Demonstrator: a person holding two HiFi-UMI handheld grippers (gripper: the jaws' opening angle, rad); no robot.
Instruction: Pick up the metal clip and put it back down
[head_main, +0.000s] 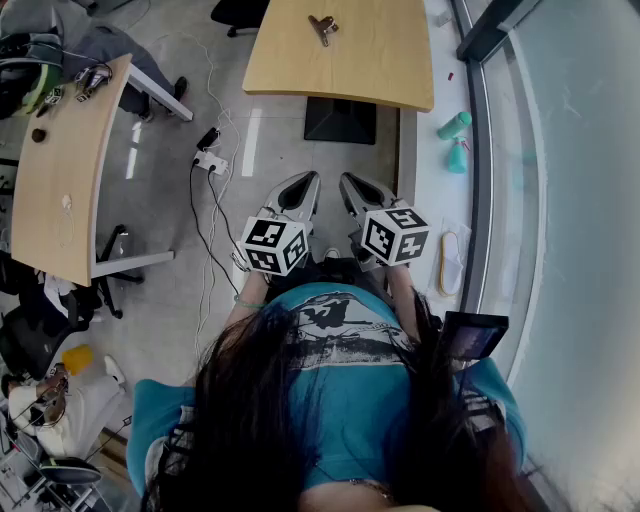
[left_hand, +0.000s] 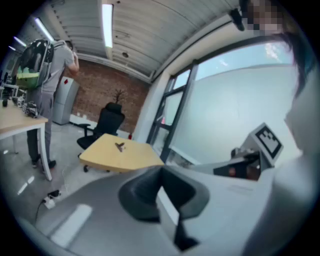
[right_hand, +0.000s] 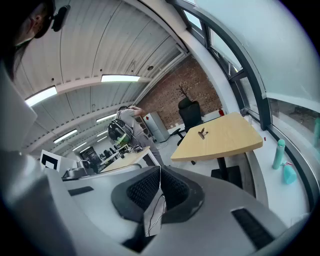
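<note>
The left tongs (head_main: 303, 182) and right tongs (head_main: 353, 184) are held closed and empty at mid-frame, well apart from the clip (head_main: 322, 27) seen lying on the worktop (head_main: 375, 60) at the top.

Open-plan office: curved wooden desks (head_main: 340, 60), swivel chair (left_hand: 107, 120), brick wall (left_hand: 95, 85), glass wall (left_hand: 225, 115), ceiling strip lights (left_hand: 107, 22), power strip (head_main: 210, 160) on grey floor (head_main: 160, 290).

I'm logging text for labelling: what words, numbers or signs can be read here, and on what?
No readable text anywhere.
Left marker cube and right marker cube: black-and-white square patterns only, no letters.
Shirt print: too blurred to read.
</note>
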